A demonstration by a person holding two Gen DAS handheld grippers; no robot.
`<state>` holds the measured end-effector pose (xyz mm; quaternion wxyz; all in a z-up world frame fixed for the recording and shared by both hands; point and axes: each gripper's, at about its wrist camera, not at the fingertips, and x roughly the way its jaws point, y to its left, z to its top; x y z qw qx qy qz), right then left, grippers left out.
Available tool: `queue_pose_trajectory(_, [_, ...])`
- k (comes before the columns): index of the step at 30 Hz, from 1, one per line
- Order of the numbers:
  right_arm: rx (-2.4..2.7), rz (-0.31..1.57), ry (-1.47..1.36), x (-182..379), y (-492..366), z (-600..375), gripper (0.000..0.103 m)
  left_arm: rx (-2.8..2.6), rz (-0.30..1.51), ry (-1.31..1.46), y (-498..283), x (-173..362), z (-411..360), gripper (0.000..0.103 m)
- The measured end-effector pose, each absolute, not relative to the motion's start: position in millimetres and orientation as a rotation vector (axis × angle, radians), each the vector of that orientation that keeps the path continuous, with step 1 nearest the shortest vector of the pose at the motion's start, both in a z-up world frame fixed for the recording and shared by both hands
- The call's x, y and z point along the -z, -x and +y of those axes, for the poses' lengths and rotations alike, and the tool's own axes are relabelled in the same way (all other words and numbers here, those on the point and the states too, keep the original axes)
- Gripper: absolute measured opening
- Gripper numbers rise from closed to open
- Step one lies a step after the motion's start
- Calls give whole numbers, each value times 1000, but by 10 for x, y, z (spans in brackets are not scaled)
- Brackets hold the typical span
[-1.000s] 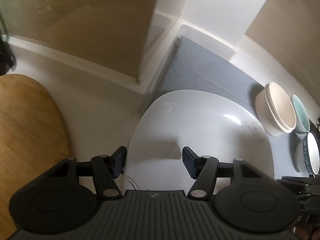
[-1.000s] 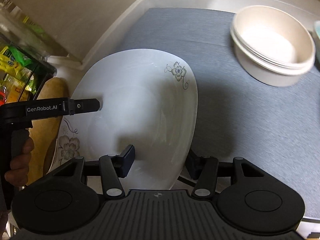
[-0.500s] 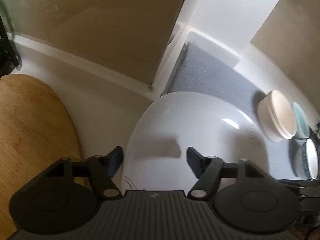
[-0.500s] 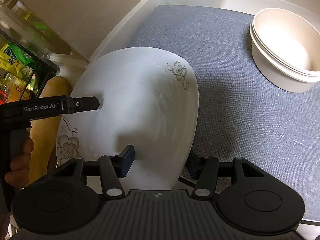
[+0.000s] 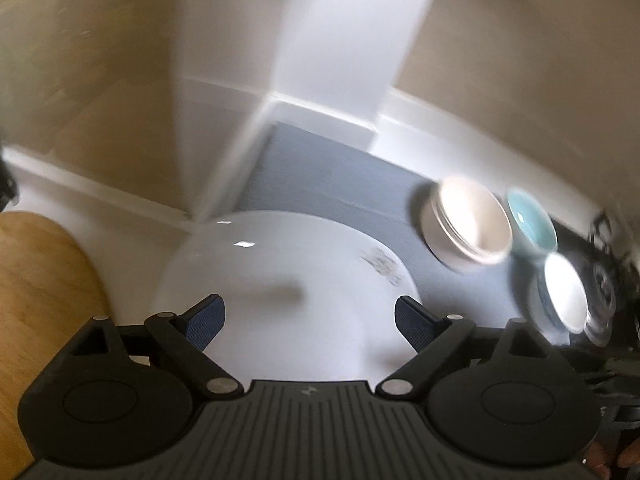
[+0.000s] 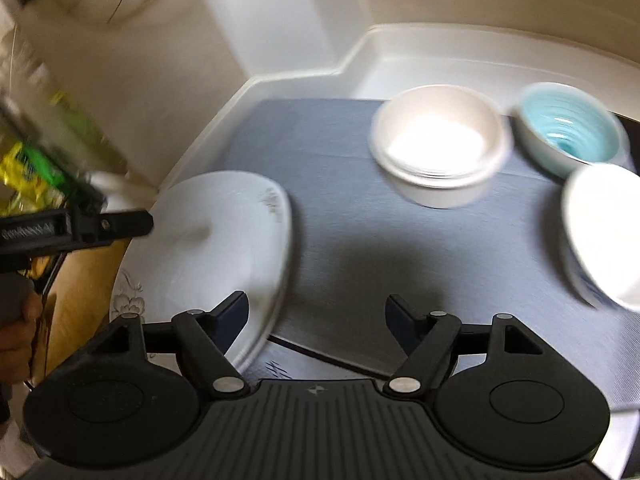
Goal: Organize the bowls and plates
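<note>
Both grippers had pulled back and up from the plate (image 6: 208, 248) since the earlier frames, their jaws just opening, so more of the mat (image 6: 352, 240) and three bowls had come into view. The plate lay released at the mat's left end, its left part overhanging toward the wooden board (image 5: 40, 300). To its right stood the cream bowls (image 6: 438, 144), a nested pair or so, then the teal bowl (image 6: 568, 128) and a white bowl (image 6: 604, 236), close together.

The risk, as I judged it, lay in that overhang: a brush from either retreating finger might tip or slide the plate off the mat edge. The fast swing, shown by blur, might also clip the crowded bowls.

The left gripper (image 5: 308, 316) hung spread wide above the plate, angled steeply down, nothing between its jaws. The right gripper (image 6: 316, 316) stood open too, its left finger over the plate's rim without pressing it.
</note>
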<state>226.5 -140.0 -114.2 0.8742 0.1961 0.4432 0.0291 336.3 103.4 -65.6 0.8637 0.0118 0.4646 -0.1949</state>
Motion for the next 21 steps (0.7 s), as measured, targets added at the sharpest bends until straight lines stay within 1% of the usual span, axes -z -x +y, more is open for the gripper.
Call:
queue_pose_trajectory(4, [5,877,-423,990,-2004,-1578,79,463,995,-92,-3223,683,619,95])
queue_pose_trajectory(10, [97,820,-457,885,-1718,-1841,81,494,1030,-120,-3068,721,213,95])
queue_pose_trajectory(21, [153,811,-486,934,-1537,-1969,81,517,1028,-156,-3013,733,-86,95])
